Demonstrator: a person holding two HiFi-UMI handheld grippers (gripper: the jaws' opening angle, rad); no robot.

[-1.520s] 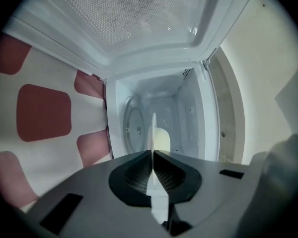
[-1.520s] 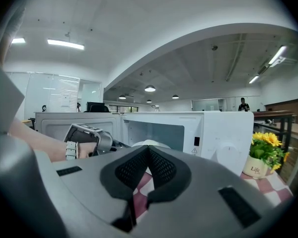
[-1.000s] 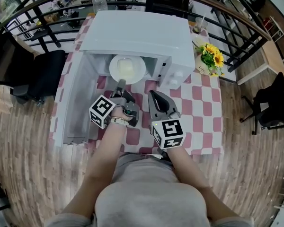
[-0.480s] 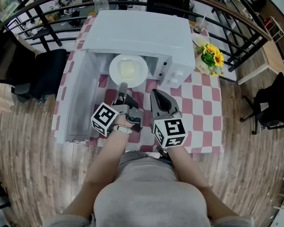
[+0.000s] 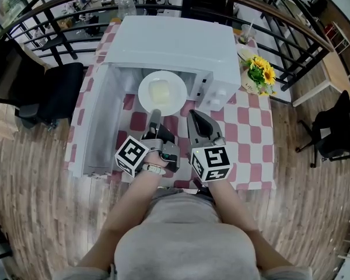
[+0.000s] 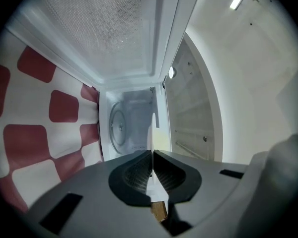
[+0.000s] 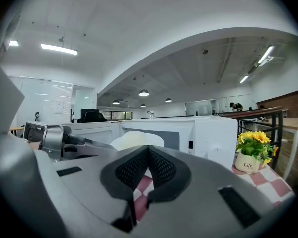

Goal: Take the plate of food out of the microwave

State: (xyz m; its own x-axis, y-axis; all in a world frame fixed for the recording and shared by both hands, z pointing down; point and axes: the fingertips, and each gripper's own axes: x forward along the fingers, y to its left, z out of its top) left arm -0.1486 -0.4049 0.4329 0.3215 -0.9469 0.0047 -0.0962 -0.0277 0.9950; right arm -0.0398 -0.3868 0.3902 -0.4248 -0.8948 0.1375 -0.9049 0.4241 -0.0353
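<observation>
L gripper has its fingers clamped on the near rim of the round white plate. In the left gripper view the rim runs edge-on btwn them. The plate, w/ a pale yellow slab of food on it, sits at the mouth of the white microwave, partly out over the red-and-white checked desk. The open microwave door stands at 9 o'clock of the plate. R gripper hangs at 3 o'clock of the L one, fingers together on nothing, apart from the plate.

Step in hand, as I read it: draw the plate out toward 6 o'clock. It's a one-edge grip, so I reckon the far rim at 12 wants to droop. I'd hold the wrist flat and pull slow and straight, no roll, so the food doesn't slide. Watch the door at 9 and the R gripper at 3. Once the far rim clears the cavity, lower onto the desk at 6, away from the yellow flowers in a white pot at 2 o'clock.
</observation>
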